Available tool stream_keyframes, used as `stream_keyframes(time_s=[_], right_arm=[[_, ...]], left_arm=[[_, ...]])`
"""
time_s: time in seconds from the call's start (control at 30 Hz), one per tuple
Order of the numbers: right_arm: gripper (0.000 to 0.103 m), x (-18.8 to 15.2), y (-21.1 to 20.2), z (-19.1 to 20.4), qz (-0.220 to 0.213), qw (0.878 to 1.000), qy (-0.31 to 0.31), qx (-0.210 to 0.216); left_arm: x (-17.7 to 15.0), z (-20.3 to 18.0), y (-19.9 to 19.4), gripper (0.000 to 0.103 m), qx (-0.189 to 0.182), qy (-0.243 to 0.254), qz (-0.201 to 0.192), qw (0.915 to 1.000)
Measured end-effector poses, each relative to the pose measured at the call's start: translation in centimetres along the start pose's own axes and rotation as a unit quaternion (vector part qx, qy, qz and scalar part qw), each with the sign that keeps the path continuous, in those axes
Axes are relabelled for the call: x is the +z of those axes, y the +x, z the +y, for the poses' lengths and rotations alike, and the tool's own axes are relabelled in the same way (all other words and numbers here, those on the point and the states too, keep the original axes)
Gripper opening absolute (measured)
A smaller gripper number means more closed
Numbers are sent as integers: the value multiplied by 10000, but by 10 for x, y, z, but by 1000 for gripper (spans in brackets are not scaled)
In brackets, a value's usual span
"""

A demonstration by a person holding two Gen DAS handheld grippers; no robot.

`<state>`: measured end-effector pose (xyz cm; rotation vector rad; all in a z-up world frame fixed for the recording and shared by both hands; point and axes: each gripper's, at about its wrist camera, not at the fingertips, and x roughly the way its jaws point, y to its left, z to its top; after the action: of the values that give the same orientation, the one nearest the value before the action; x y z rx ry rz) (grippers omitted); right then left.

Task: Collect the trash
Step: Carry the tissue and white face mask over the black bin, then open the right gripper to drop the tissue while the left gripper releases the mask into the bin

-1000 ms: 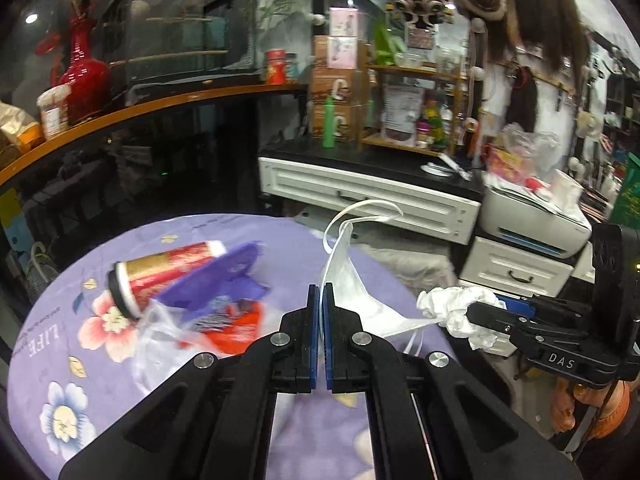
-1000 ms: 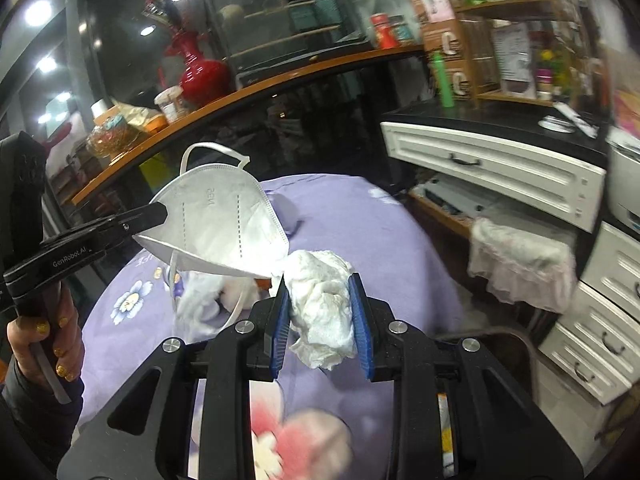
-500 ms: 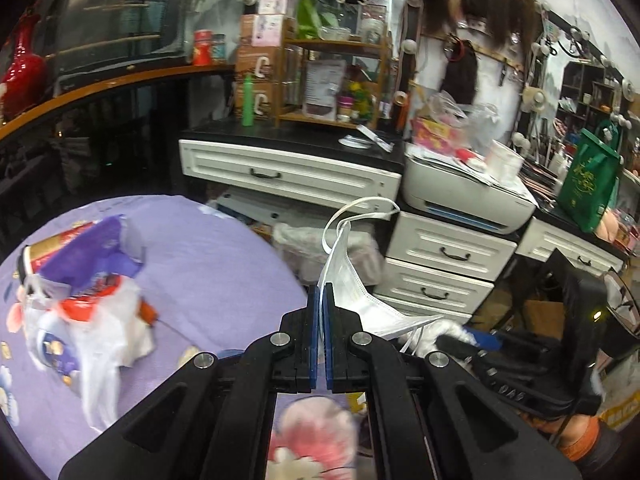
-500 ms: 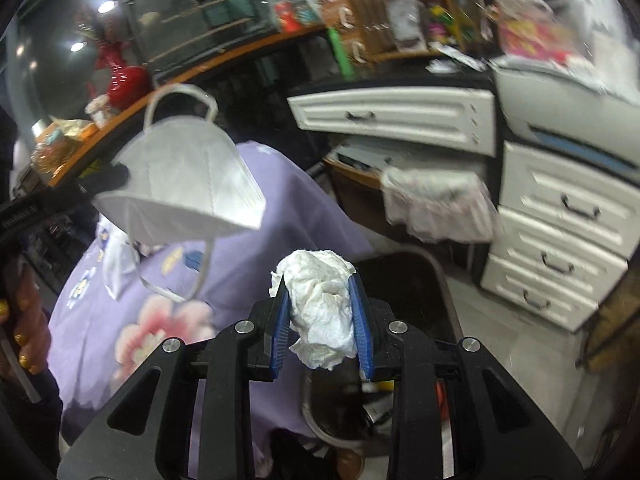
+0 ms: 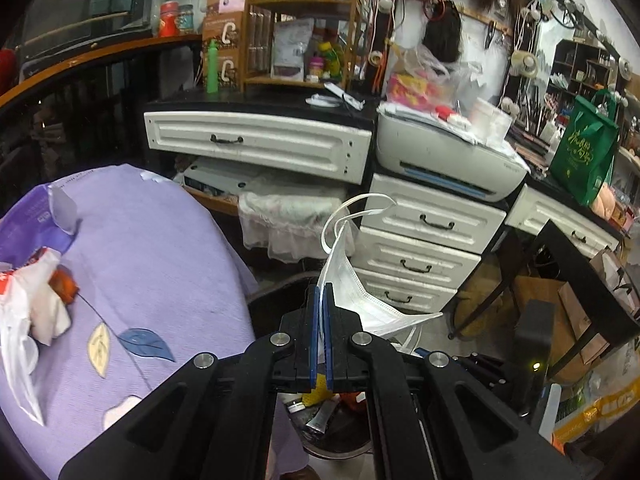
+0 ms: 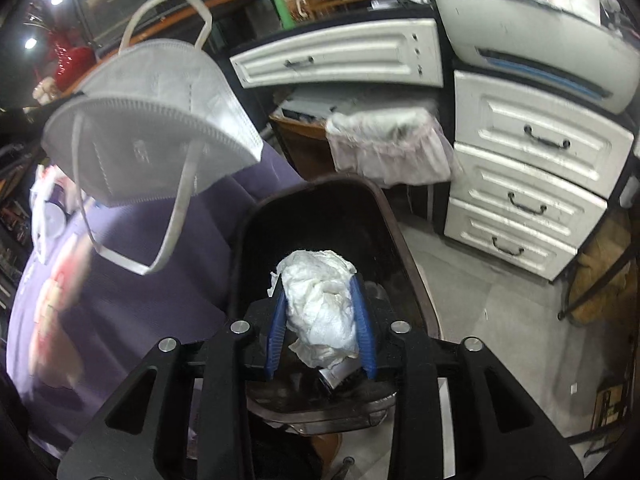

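Two pieces of trash are over the bin at once, so the step in hand looks like the drop.

Left wrist view: the left gripper point(image 5: 320, 300) has its blue pads clenched flat together on an edge of the white face mask point(image 5: 356, 284), which stands up from the fingertips and fans to their right, its ear loops curling above. Below and just beyond the fingers lies the dark bin point(image 5: 332, 428), with tubes and scraps in its bottom. To the fingers' left is the table's purple cloth point(image 5: 152, 264), more trash lying at its far left edge.

Right wrist view: the right gripper point(image 6: 322, 292) has the crumpled white tissue point(image 6: 320, 304) between its blue pads; the jaws are opening, though the wad sits between them and has not dropped. The bin's black liner point(image 6: 320, 216) gapes directly beyond the fingertips. The mask hangs above and left of them.

Next, I judge, the right jaws need only widen until the tissue falls; the left hand should then part its pads over the same opening.
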<state>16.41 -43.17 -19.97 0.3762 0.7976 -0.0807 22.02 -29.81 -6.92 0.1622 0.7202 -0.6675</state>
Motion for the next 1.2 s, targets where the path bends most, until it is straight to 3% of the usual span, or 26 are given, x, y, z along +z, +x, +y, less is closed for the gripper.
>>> stream_keyframes(time_s=[0.17, 0.63, 1.2], right_arm=[[60, -15, 18, -15, 190, 9995, 253, -87], [60, -43, -32, -43, -97, 9972, 451, -589], [61, -40, -62, -59, -277, 9935, 679, -865]], left_arm=[[-6, -9, 15, 3, -9, 98, 152, 9998], [-29, -43, 46, 3, 30, 558, 471, 9973], [-62, -52, 82, 3, 226, 635, 1012, 9926]])
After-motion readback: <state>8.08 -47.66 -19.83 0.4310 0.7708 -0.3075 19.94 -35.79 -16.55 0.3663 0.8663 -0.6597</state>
